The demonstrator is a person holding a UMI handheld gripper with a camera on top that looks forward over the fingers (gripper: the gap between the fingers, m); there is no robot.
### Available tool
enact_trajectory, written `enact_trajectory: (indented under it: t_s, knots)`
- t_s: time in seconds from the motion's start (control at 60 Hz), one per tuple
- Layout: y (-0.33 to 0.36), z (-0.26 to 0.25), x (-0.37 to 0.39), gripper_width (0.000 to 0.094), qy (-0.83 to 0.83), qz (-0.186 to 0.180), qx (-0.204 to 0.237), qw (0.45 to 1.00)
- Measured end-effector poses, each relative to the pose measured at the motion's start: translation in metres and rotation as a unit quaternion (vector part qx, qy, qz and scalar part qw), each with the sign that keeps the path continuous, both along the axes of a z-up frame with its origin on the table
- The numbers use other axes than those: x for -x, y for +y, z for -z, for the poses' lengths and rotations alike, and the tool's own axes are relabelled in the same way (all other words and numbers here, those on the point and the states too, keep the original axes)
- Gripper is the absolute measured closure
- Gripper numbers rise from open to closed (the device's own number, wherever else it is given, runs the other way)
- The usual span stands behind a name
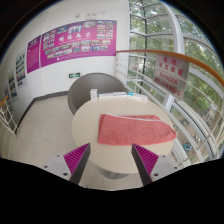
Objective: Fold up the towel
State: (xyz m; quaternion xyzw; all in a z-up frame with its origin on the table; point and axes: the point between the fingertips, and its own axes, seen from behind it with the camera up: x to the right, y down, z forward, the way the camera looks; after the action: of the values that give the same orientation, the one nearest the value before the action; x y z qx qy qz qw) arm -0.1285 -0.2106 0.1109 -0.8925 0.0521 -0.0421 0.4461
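A pink towel (136, 128) lies flat on a round white table (92, 130), stretched across its right half. My gripper (112, 158) hovers above the table's near edge, just short of the towel. Its two fingers stand wide apart, with magenta pads (77, 155) on their inner faces. Nothing is between them; the towel's near edge lies just beyond the fingertips.
A dark grey chair (90, 93) stands behind the table. A glass railing with a wooden handrail (180, 62) and a red-and-white sign (172, 72) runs along the right. Posters hang on the far wall (70, 42). Pale floor lies to the left.
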Motion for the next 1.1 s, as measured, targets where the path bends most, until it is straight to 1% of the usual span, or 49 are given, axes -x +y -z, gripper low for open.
enact_trajectory:
  t_s: [0.183,0.283,0.35,0.383,0.417,0.433,0.5,0.533,0.567,0.583,0.6,0.733,0.783,0.85,0.9,0.933,0.967,1.033,1.1]
  knots:
    - [0.123,0.06,0.012,0.0077,-0.028,-0.01,0.013,0.999]
    - [0.168,0.089,0.002,0.0079,-0.056,-0.016,0.026,0.998]
    - [0.184,0.108,0.004,0.009,-0.062,-0.018,0.04,0.997]
    - [0.189,0.118,0.004,0.0118,-0.062,-0.019,0.049,0.997]
    - [0.193,0.125,0.004,0.0189,-0.058,-0.024,0.056,0.996]
    - [0.196,0.124,0.006,0.023,-0.05,-0.027,0.049,0.997]
    - [0.202,0.127,0.008,0.0449,-0.049,-0.027,0.048,0.997]
    - [0.201,0.126,0.006,0.0592,-0.055,-0.036,0.049,0.997]
    - [0.202,0.126,0.005,0.0769,-0.061,-0.045,0.047,0.996]
    - [0.201,0.125,0.002,0.0849,-0.068,-0.043,0.047,0.996]
    - [0.201,0.124,-0.002,0.087,-0.075,-0.04,0.046,0.995]
    - [0.201,0.121,0.015,0.0892,-0.052,-0.055,0.054,0.996]
    - [0.199,0.11,0.035,0.0892,-0.013,-0.074,0.049,0.996]
    - [0.2,0.075,0.06,0.0892,0.029,-0.1,0.028,0.994]
    - [0.202,0.039,0.079,0.0892,0.055,-0.121,-0.002,0.991]
    - [0.203,0.014,0.082,0.0892,0.072,-0.128,-0.022,0.989]
    - [0.204,-0.007,0.083,0.0892,0.089,-0.13,-0.037,0.987]
    - [0.209,-0.033,0.065,0.0892,0.113,-0.123,-0.056,0.984]
    - [0.209,-0.038,0.033,0.0892,0.12,-0.11,-0.055,0.985]
